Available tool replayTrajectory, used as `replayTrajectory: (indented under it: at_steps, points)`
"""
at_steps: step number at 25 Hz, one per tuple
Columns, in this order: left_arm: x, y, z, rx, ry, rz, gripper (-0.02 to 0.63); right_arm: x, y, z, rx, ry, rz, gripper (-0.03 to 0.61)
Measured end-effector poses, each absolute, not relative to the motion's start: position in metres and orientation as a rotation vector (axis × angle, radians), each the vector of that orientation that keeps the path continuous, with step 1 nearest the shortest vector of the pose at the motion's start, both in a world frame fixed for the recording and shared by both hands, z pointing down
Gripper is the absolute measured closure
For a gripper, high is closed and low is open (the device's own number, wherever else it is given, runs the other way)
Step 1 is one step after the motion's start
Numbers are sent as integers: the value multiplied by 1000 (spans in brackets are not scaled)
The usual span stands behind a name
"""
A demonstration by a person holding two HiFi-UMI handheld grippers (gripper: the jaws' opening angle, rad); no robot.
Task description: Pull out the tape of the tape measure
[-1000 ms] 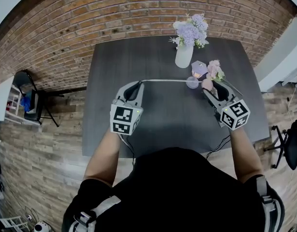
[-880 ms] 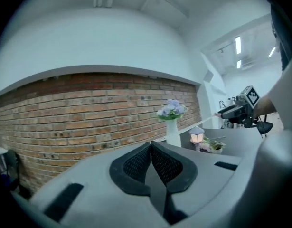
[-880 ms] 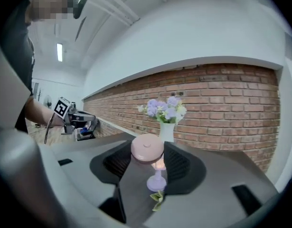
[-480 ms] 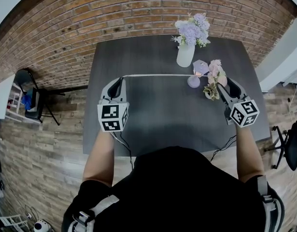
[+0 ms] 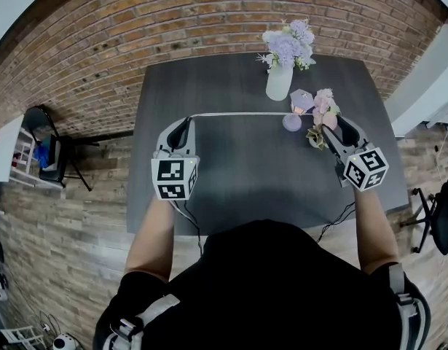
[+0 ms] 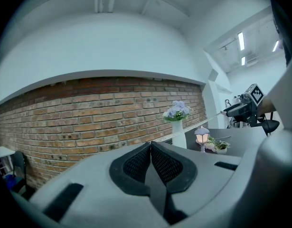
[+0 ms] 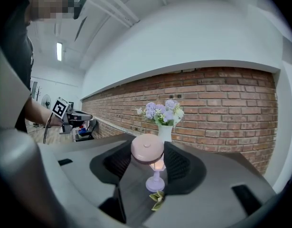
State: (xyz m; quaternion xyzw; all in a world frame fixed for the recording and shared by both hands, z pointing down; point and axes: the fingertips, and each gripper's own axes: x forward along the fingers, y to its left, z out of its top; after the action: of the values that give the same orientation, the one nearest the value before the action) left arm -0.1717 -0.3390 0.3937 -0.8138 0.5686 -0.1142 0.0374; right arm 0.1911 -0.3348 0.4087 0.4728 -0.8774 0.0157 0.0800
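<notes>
Head view: dark table [image 5: 245, 173], brick wall [image 5: 136, 20] beyond. Your left gripper [image 5: 186, 125] pinches tape [image 5: 238, 114]; right gripper [image 5: 334, 127] clamps case [image 7: 147, 148], plain only in right gripper view.

Dark grey table [image 5: 238, 166], red brick wall [image 5: 136, 20], white vase [image 5: 278, 84], lilac flowers [image 5: 285, 46], pink tape measure [image 7: 147, 148], white tape [image 5: 238, 114]

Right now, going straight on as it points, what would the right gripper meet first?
Probably the small lantern, just past the pink tape measure case the right gripper holds; depth unclear.
</notes>
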Motion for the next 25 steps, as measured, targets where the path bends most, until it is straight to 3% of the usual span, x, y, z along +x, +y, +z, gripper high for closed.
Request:
replayTrajectory:
  at_steps: [17, 25]
  points:
    - [-174, -334, 392, -2507, 1760, -338, 600, 187, -331, 401, 1406, -2641, 34, 368]
    - [-175, -326, 437, -2592, 1805, -455, 600, 181, -325, 435, 1362, -2603, 95, 368]
